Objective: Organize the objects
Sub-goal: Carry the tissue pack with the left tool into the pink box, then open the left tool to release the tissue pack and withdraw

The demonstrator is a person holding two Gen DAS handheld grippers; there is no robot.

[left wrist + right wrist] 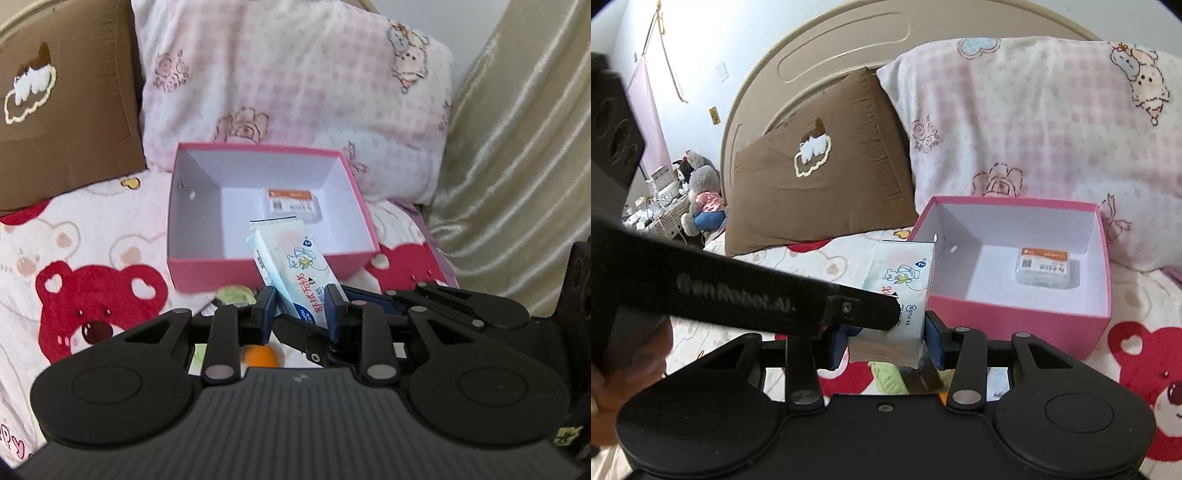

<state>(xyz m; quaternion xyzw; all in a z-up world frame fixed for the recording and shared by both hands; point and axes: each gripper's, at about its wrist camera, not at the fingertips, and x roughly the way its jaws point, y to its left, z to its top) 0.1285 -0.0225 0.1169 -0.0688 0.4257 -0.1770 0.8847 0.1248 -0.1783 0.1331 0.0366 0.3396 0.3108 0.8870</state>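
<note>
Both grippers clamp one tissue pack; the box holds a single item so far.

Left gripper (301,306), low centre of the left wrist view, is clenched on the lower end of the tissue pack (291,266), whose upper end leans over the front wall of the pink box (207,269). Right gripper (886,338), low centre of the right wrist view, grasps the same pack from its other side, pads pressed on both faces. Done: one small labelled packet (293,201) lies on the box floor toward the rear. Not yet done: the tissue pack is not inside the box. Judged remaining: a green item (234,294) and an orange ball (260,356), partly hidden beneath the grippers on the bedspread (92,229), stay outside the box.
</note>
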